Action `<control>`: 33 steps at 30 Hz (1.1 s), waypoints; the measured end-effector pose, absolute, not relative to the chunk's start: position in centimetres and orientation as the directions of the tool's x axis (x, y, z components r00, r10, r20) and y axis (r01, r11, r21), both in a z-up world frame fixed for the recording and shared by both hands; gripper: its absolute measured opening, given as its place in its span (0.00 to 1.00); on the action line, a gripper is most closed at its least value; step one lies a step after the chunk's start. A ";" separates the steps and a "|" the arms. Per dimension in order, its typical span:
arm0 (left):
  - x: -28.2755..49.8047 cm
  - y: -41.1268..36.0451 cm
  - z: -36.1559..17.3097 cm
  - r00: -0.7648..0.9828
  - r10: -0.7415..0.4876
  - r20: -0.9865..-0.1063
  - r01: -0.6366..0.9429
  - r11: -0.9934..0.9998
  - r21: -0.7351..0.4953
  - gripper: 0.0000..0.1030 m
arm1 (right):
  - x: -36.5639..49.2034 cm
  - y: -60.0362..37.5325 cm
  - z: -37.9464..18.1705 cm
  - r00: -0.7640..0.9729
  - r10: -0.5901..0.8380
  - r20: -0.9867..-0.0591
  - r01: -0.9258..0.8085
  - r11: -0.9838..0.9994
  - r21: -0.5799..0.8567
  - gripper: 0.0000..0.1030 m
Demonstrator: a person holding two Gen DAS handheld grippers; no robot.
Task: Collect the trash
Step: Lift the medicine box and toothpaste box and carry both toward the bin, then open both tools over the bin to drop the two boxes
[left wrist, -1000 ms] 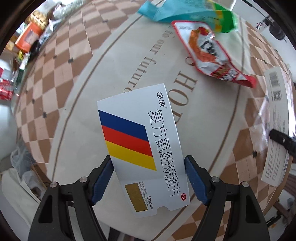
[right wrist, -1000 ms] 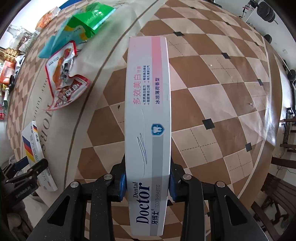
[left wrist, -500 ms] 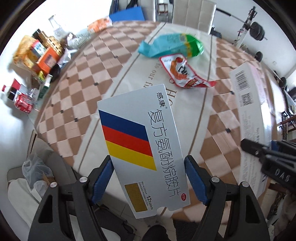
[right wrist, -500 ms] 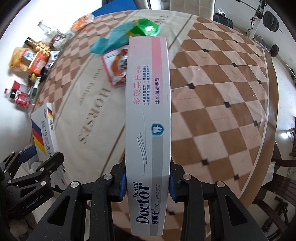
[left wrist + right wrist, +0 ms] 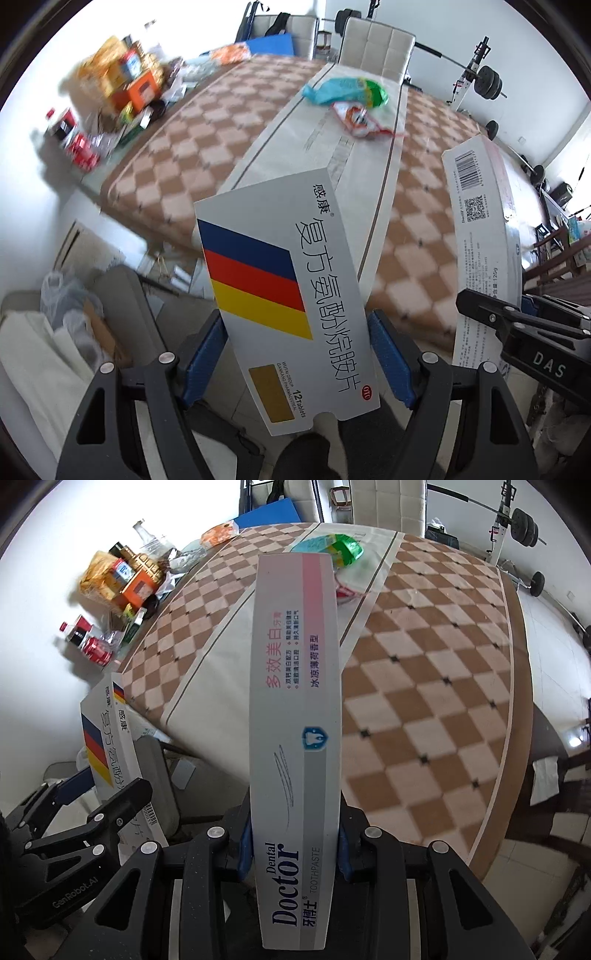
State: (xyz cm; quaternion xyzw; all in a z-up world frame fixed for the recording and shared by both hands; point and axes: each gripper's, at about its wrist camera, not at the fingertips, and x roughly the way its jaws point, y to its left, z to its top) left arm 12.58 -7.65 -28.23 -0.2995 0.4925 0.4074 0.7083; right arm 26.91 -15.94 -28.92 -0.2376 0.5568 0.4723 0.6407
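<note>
My left gripper (image 5: 295,354) is shut on a white medicine box (image 5: 284,295) with blue, red and yellow stripes, held in the air off the table's near edge. My right gripper (image 5: 294,843) is shut on a long white toothpaste box (image 5: 295,709), also lifted. The toothpaste box shows in the left wrist view (image 5: 480,236) at right, the medicine box in the right wrist view (image 5: 110,746) at left. A red snack wrapper (image 5: 360,118) and a teal and green bag (image 5: 347,90) lie on the far part of the checkered table (image 5: 192,147).
Boxes, cans and bottles (image 5: 118,96) crowd the table's far left corner. A white chair (image 5: 376,48) stands behind the table. A chair with bags (image 5: 74,325) is below left. Weights (image 5: 487,83) stand by the back wall.
Both grippers have lifted and pulled back from the table with their boxes, so the table now looks farther away and the floor and chair show below.
</note>
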 end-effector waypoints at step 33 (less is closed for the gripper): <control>8.4 -5.2 -77.4 0.105 -0.342 -0.934 -0.915 0.336 -0.226 0.92 | 20.0 -22.0 -84.4 -0.388 -0.203 -0.899 -0.821 0.519 0.237 0.36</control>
